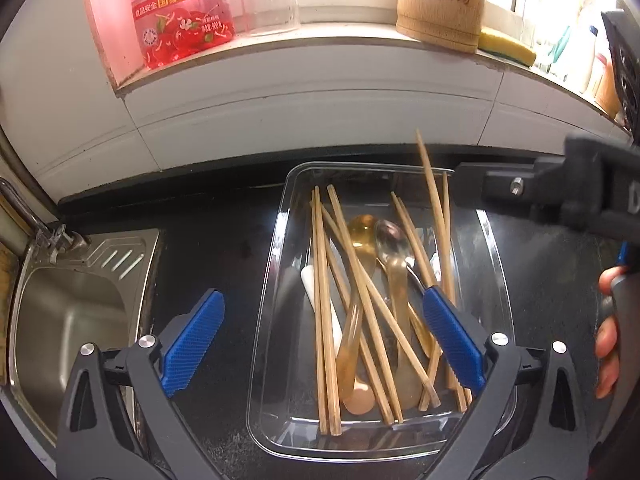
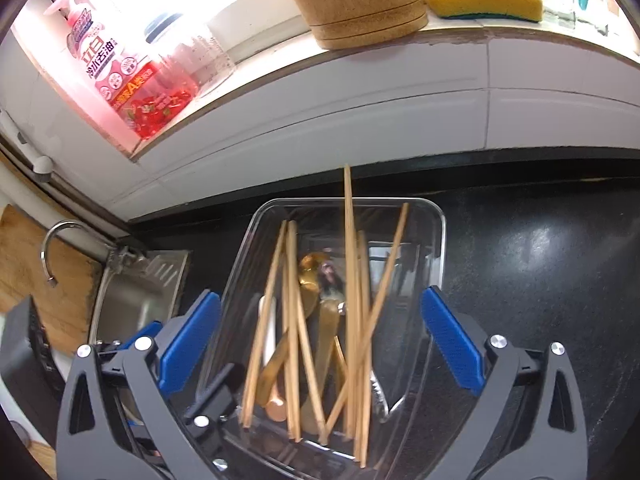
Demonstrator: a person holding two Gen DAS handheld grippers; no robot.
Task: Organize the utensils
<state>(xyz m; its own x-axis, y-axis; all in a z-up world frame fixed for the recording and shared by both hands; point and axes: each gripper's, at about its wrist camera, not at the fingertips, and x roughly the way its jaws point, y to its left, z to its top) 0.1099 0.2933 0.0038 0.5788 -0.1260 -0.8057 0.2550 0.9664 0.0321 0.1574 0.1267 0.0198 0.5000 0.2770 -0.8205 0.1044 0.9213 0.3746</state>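
A clear plastic tray (image 1: 272, 272) stands on the black counter and holds several wooden chopsticks (image 1: 324, 320), a golden spoon (image 1: 362, 232), a silvery spoon (image 1: 394, 240) and a white handle (image 1: 314, 288). One blurred chopstick (image 1: 430, 168) rises past the tray's far rim. My left gripper (image 1: 323, 294) hangs open over the tray's near end, its blue pads wide apart and touching nothing. In the right wrist view my right gripper (image 2: 320, 294) is also open over the same tray (image 2: 440, 216), with the loose chopsticks (image 2: 352, 320) below it. The right gripper's black body (image 1: 560, 196) shows at the right.
A steel sink (image 1: 72, 312) with a faucet (image 2: 52, 248) lies left of the tray. On the sill behind stand a red detergent bottle (image 1: 180, 12), a bamboo holder (image 1: 440, 8) and a yellow sponge (image 1: 506, 46). A hand (image 1: 608, 340) is at the right edge.
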